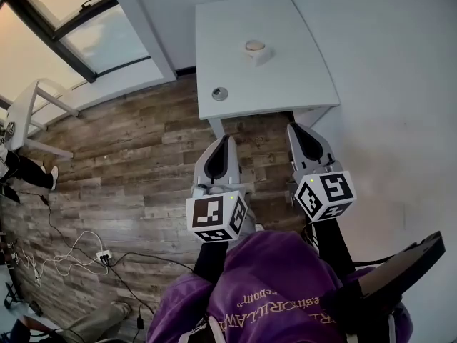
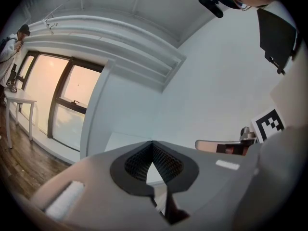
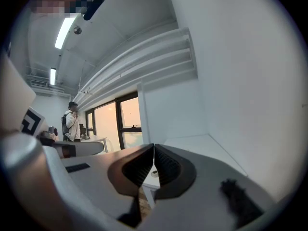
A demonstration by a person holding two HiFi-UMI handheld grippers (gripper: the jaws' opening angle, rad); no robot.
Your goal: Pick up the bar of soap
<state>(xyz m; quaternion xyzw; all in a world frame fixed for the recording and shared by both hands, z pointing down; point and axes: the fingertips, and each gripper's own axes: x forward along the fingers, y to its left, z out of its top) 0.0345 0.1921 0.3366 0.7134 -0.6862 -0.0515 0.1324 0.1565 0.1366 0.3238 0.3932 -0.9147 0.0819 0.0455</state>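
We are holding the left gripper (image 1: 227,140) and right gripper (image 1: 294,128) with jaws closed and empty, the bar of soap (image 1: 255,46) sitting well ahead between them on the table (image 1: 303,84), neither clearly nearer.

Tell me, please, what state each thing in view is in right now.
bar of soap: lying in its dish, untouched.
dish: upright on the white table, towards the far side.
small round thing: flat on the table near its front left corner; what it is cannot be told.
left gripper: jaws together, nothing between them, short of the table.
right gripper: jaws together, nothing between them, short of the table.
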